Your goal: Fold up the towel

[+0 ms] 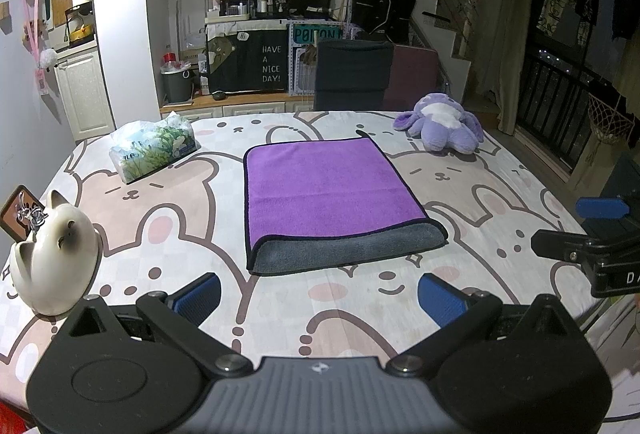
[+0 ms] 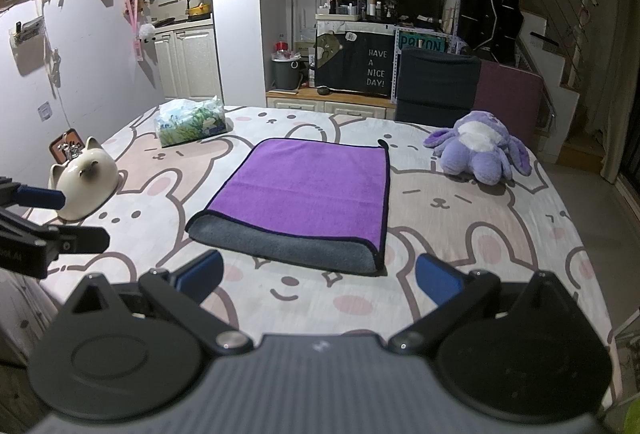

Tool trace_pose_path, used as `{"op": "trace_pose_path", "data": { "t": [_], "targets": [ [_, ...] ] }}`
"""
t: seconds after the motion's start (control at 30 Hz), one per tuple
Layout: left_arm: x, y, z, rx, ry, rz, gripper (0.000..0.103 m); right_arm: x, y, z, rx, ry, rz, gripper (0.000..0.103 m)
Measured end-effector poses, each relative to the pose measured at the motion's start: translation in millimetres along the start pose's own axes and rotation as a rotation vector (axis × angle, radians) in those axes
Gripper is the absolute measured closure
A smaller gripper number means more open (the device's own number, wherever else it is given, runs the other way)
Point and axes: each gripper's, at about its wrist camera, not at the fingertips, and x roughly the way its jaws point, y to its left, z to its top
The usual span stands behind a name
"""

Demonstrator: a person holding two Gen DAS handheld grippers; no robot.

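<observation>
A purple towel [image 1: 332, 186] with a black hem and grey underside lies folded flat in the middle of the table; its grey fold faces me. It also shows in the right wrist view [image 2: 308, 194]. My left gripper [image 1: 320, 296] is open and empty, held above the table's near edge, short of the towel. My right gripper [image 2: 318, 280] is open and empty, also just short of the towel's near fold. The right gripper [image 1: 592, 234] shows at the right edge of the left wrist view; the left gripper [image 2: 36, 218] shows at the left edge of the right wrist view.
The table [image 1: 500, 194] has a bunny-print cloth. A tissue pack [image 1: 154, 150] lies at the far left, a white cat figurine [image 1: 56, 258] at the near left, a purple plush toy [image 1: 440, 126] at the far right. A dark chair [image 1: 352, 74] stands behind the table.
</observation>
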Motion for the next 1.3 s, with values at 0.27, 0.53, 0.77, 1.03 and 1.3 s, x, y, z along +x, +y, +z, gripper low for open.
{"op": "trace_pose_path", "data": {
  "t": [0.27, 0.53, 0.77, 1.03, 1.3],
  "targets": [
    [-5, -5, 11, 0.024, -0.012, 0.03, 0.0, -2, -1, 0, -0.002, -0.023, -0.005, 0.0],
    [2, 4, 20, -0.027, -0.027, 0.088, 0.0, -2, -5, 6, 0.013, -0.04, -0.034, 0.0],
    [5, 6, 34, 0.008, -0.058, 0.138, 0.0, 1, -6, 17, -0.005, -0.044, -0.034, 0.0],
    [13, 4, 48, 0.058, -0.07, 0.161, 0.0, 11, -3, 26, -0.064, -0.048, -0.05, 0.0],
    [31, 3, 58, 0.095, -0.08, 0.138, 0.0, 30, -14, 32, -0.035, -0.057, -0.02, 0.0]
  ]
}}
